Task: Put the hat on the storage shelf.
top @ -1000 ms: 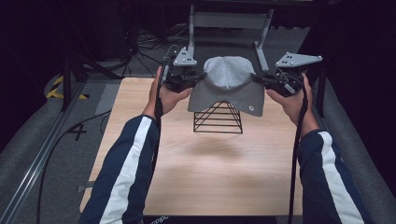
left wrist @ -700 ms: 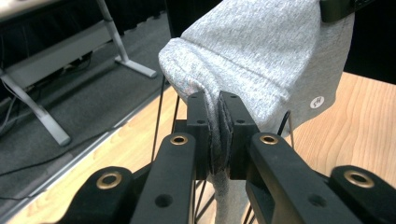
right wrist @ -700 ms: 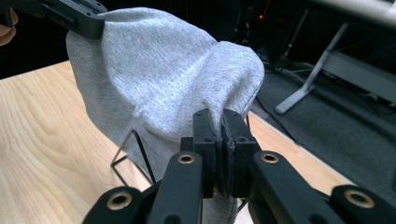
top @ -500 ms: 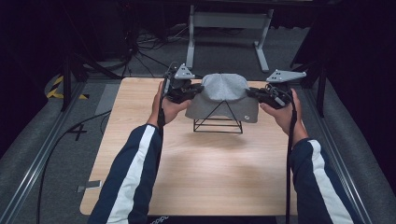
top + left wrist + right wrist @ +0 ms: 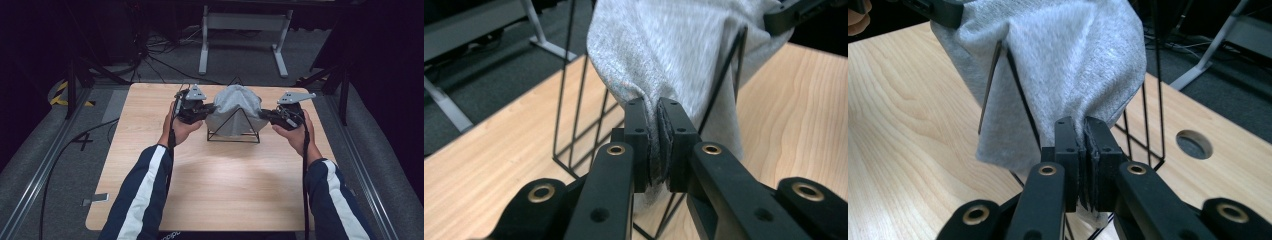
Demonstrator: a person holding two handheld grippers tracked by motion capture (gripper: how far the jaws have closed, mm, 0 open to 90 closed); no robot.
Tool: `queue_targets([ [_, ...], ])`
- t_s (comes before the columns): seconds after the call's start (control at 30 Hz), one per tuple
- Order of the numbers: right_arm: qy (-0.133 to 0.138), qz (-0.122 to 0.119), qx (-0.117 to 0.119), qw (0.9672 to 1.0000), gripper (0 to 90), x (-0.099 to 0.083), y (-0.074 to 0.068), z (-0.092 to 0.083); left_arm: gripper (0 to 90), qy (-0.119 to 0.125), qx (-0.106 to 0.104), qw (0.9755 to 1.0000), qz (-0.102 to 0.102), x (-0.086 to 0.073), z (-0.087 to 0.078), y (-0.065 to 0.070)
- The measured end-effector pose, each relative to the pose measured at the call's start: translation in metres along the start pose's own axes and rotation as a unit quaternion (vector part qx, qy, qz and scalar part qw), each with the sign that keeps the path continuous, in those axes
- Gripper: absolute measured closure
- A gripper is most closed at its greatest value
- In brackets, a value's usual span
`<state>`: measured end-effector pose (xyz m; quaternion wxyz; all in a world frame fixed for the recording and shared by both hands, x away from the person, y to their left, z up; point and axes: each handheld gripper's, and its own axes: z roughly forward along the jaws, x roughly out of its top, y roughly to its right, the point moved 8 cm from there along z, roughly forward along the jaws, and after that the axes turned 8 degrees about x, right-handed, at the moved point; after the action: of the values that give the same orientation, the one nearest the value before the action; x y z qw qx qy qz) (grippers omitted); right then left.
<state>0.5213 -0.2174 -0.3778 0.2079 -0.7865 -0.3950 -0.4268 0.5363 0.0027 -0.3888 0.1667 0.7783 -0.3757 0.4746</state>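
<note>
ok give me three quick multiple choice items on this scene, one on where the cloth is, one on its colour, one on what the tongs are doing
1. Where is the grey cloth?
A. draped over the black wire rack
B. flat on the floor
C. folded at the table's near edge

2. What colour is the cloth?
A. red
B. grey
C. blue

3. What state are the left tongs and right tongs in?
A. both wide open
B. one shut, one open
C. both shut on the cloth

Answers: 1 A, the high view shows the cloth covering the rack's peak on the wooden table. 2 B, it is grey in every view. 3 C, both gripper views show fabric pinched between closed jaws.
</note>
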Motion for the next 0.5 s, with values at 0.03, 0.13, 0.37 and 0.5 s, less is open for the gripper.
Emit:
queue_targets([
  [0.03,0.0,0.001,0.001,1.0,85.4,-0.002,0.0,0.002,83.9,0.003,0.002,1.0,0.0,-0.002,0.002,0.0],
  [0.13,0.004,0.006,0.002,1.0,85.4,-0.005,-0.001,0.004,83.6,0.008,0.004,1.0,0.001,-0.006,0.003,0.001],
  [0.37,0.01,0.004,-0.005,0.9999,85.6,-0.008,0.0,0.0,84.3,0.016,0.016,0.9993,0.029,-0.008,-0.002,0.008],
  [0.5,-0.001,0.002,-0.013,0.9999,85.6,-0.016,0.002,0.004,84.1,0.026,0.031,0.9984,0.039,-0.004,-0.004,0.012],
])
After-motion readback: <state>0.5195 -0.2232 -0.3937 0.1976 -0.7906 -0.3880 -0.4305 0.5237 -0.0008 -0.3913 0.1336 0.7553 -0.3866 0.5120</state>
